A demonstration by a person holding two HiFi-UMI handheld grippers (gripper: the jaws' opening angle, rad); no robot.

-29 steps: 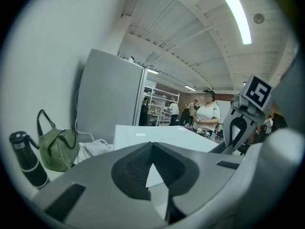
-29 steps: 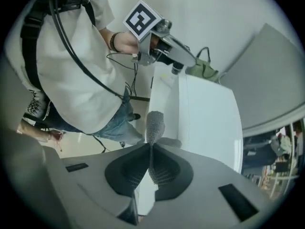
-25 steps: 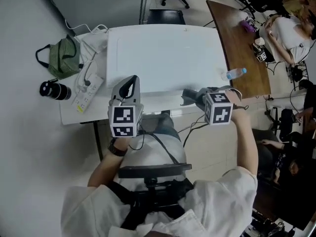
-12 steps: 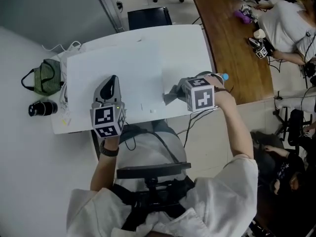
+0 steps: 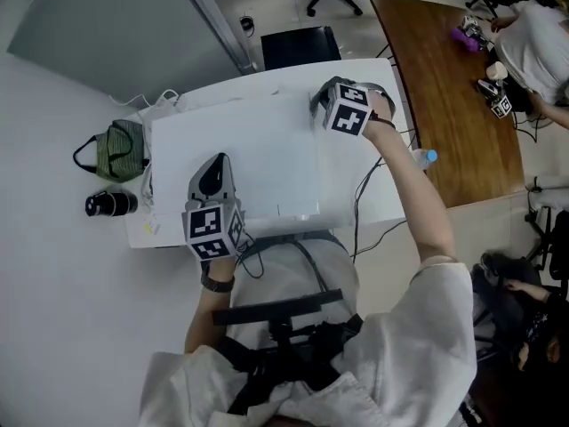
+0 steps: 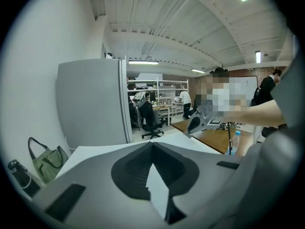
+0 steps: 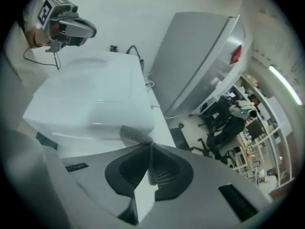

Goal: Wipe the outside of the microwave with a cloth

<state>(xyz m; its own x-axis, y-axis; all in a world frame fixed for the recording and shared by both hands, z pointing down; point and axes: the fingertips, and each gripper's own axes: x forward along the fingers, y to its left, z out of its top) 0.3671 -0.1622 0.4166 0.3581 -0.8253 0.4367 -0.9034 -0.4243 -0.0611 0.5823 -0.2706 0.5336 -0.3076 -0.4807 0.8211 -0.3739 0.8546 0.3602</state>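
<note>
From above, the white microwave (image 5: 253, 158) stands on a white table (image 5: 369, 194). My right gripper (image 5: 318, 101) is at the microwave's far right top corner, shut on a grey mesh cloth (image 5: 315, 108). In the right gripper view the cloth (image 7: 135, 136) pokes out past the closed jaws against the microwave's (image 7: 90, 104) edge. My left gripper (image 5: 216, 161) rests over the near left part of the top. Its jaws are shut with nothing between them in the left gripper view, where the left gripper (image 6: 152, 144) points across the white top (image 6: 95, 151).
A green bag (image 5: 120, 149), a black cylinder (image 5: 111, 205) and a power strip (image 5: 148, 188) lie left of the microwave. A water bottle (image 5: 425, 158) stands at the table's right edge, next to a wooden table (image 5: 444, 87). A grey partition (image 5: 124, 34) and a black box (image 5: 300, 43) are behind.
My right gripper has carried the cloth from the microwave's near right side up to its far right corner. The left gripper stays over the near left of the top.
</note>
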